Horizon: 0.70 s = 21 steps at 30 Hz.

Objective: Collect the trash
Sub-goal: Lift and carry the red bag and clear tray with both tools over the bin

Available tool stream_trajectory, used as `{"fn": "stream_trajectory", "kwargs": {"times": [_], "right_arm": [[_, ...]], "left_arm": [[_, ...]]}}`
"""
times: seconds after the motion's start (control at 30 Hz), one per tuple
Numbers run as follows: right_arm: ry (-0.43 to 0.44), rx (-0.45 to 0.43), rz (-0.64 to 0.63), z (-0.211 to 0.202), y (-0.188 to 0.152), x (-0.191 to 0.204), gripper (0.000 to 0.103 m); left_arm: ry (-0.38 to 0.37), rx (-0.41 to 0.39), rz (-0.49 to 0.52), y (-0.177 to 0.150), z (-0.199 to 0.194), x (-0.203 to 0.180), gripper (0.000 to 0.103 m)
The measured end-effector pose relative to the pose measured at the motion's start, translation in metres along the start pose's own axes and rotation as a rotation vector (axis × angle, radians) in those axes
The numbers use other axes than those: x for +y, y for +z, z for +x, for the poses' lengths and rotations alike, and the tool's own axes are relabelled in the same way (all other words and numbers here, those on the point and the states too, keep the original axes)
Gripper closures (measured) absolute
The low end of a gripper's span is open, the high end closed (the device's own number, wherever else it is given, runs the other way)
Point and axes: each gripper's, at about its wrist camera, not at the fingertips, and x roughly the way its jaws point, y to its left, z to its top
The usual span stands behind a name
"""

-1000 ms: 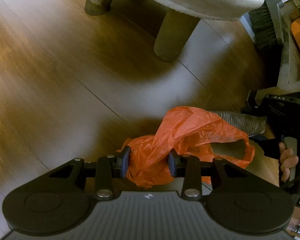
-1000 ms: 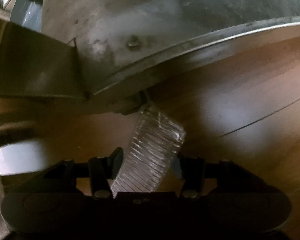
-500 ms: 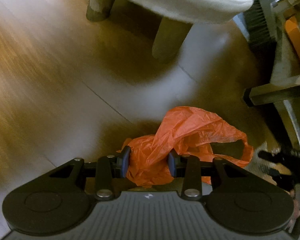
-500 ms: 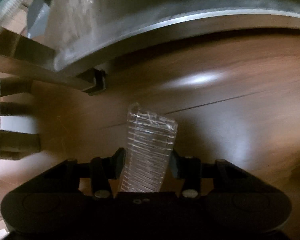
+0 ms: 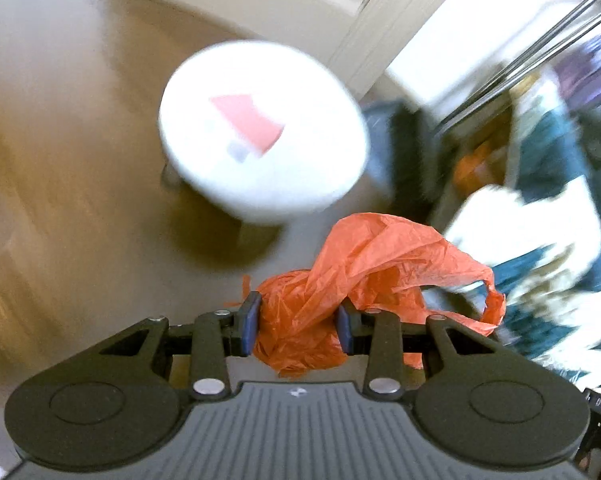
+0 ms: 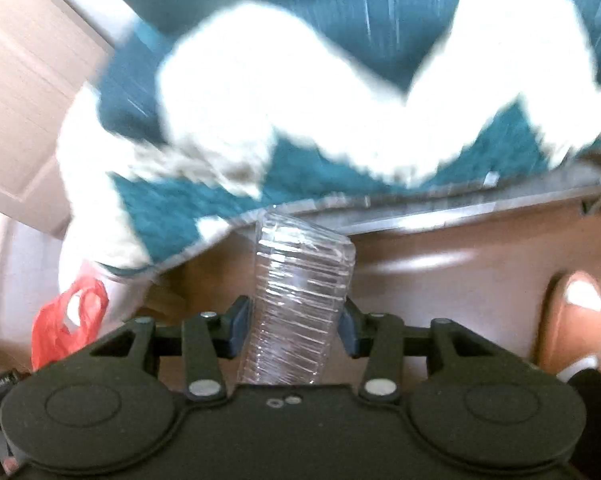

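Wooden floor point(image 6: 460, 288) lies below; left gripper point(image 5: 298, 326) clamps a crumpled orange plastic bag point(image 5: 364, 268), right gripper point(image 6: 294, 330), just tightened, pinches a clear ribbed plastic cup point(image 6: 296, 304). Thin cup may crush and slip.

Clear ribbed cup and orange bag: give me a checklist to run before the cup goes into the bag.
1. Left gripper shut on the orange bag: ok.
2. Right gripper shut on the clear ribbed cup, pads against its sides: ok.
3. Cup clear of the floor: ok.
4. Bag mouth open wide enough to take the cup: not ok; the bag is bunched and twisted at the pads.
5. Cup lined up over the bag: cannot tell; the bag sits far left in the right wrist view.
6. Cup empty: cannot tell.
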Motion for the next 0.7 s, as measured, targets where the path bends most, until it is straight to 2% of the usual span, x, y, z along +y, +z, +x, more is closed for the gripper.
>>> {"fn": "stream_trajectory", "kwargs": {"times": [0.2,0.3,0.47,0.7], "right_arm": [[0.061,-0.144,-0.058,-0.098,0.011,0.015,0.058],[0.083,-0.215,-0.093,-0.136,0.012,0.023,0.058],[0.118,-0.331,-0.145,-0.211,0.018,0.028,0.058],[0.155,-0.489,-0.225,-0.288,0.042,0.040,0.058]], "left_arm": [[-0.100,-0.135,0.062,0.017,-0.098,-0.047,0.066],[-0.134,-0.184,0.110,0.012,-0.138,-0.075,0.066],[-0.194,-0.250,0.152,0.006,-0.192,-0.106,0.066],[-0.249,-0.332,0.219,0.009,-0.249,-0.157,0.066]]}}
